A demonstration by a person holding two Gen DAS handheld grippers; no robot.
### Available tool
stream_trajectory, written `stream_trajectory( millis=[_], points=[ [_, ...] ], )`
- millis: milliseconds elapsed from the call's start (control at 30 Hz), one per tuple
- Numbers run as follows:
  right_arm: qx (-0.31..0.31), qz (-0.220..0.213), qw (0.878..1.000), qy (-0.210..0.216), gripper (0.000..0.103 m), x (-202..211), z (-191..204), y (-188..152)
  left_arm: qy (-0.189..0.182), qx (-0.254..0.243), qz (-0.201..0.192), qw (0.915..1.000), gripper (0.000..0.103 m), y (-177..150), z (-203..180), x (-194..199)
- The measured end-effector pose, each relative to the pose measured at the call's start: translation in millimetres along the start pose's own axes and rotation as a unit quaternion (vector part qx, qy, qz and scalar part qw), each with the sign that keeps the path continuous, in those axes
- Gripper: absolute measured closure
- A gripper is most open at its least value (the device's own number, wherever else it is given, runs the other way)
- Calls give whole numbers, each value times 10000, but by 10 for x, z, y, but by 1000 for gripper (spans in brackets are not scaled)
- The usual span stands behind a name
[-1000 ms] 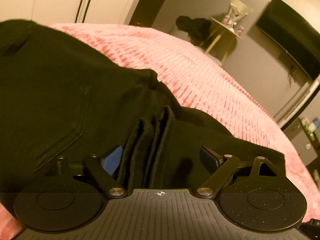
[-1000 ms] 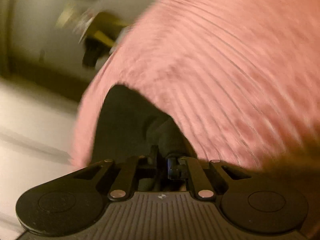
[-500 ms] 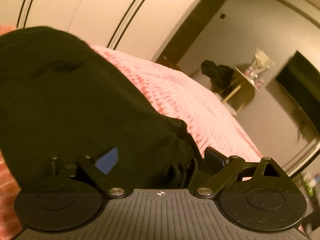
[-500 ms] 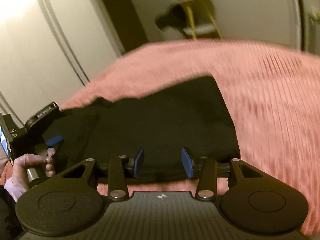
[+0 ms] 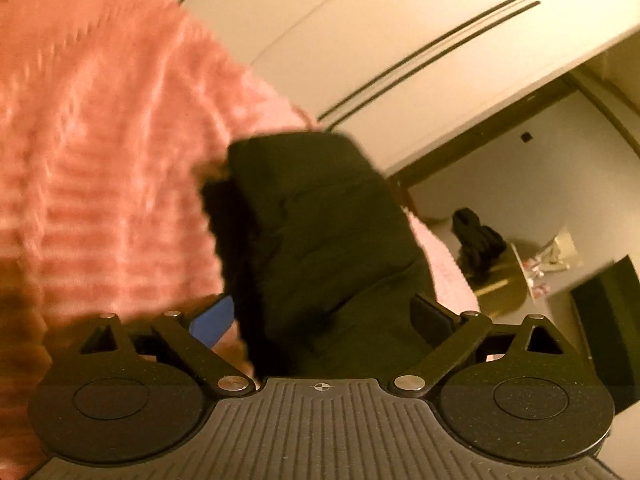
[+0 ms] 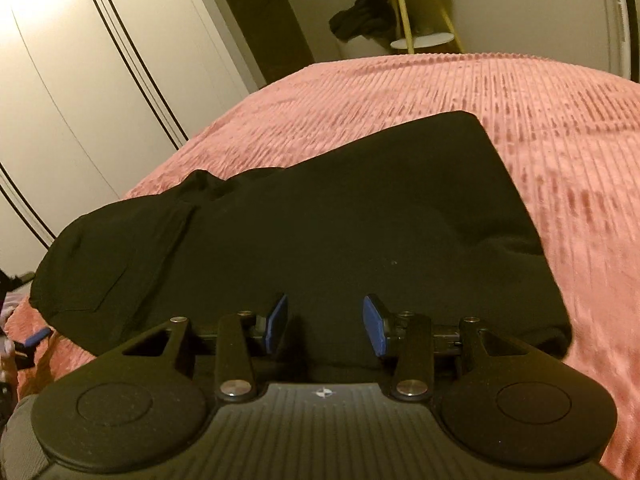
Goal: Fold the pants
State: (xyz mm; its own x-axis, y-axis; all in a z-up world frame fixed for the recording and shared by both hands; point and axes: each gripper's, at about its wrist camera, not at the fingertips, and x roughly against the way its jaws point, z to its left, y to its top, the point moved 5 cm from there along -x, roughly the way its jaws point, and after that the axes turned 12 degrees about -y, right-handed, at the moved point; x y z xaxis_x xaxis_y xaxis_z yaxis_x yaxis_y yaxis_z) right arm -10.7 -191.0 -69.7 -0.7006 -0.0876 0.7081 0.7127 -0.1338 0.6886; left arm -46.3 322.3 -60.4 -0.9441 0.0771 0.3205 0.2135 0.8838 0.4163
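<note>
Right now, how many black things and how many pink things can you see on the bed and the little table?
Black: 2, the pants on the bed and a dark cloth bundle by the side table
Pink: 1, the bedspread
Total: 3

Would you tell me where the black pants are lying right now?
In the right wrist view, the black pants lie folded on the pink bedspread, directly ahead of the right gripper.
</note>
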Motion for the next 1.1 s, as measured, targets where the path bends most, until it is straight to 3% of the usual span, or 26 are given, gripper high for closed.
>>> stream_trajectory(
  millis=[67,333,400,467,533,633,667,733,800,833,867,933,1000,1100],
  points=[
    [-39,-18,10000,-7,60,-37,2,12,41,102,35,9999,7,-14,102,-51],
    [-81,-92,9999,89,58,-57,-23,64,-361,507,-155,9979,9,121,247,-177],
    [-52,-154,9997,184,58,-66,-2,106,-397,558,-263,9973,28,162,271,-146],
    [14,-229,9995,202,58,-72,27,152,-426,558,-376,9968,67,159,317,-62],
    [39,-330,9991,273,58,-64,52,206,-771,568,-470,9943,72,174,344,-21],
    [70,-395,9985,372,58,-88,89,275,-749,396,-450,9954,67,194,330,-73],
    [92,-396,9984,388,58,-106,101,294,-700,369,-406,9960,49,197,334,-124],
    [106,-395,9983,423,58,-142,118,327,-681,488,-350,9959,31,203,364,-253],
    [124,-413,9980,468,58,-172,133,365,-673,521,-416,9955,30,253,329,-338],
    [128,-437,9978,484,58,-180,135,382,-602,524,-425,9959,43,276,305,-361],
    [132,-455,9976,502,58,-186,135,401,-517,452,-408,9968,65,286,274,-368],
    [117,-511,9971,552,58,-192,134,453,-563,196,-408,9974,80,303,143,-338],
    [84,-557,9962,662,58,-184,131,510,-479,-427,-449,9969,84,300,-133,-270],
    [-16,-574,9954,771,58,-192,107,541,-423,-1705,-460,9834,84,205,-689,-168]
  ],
)
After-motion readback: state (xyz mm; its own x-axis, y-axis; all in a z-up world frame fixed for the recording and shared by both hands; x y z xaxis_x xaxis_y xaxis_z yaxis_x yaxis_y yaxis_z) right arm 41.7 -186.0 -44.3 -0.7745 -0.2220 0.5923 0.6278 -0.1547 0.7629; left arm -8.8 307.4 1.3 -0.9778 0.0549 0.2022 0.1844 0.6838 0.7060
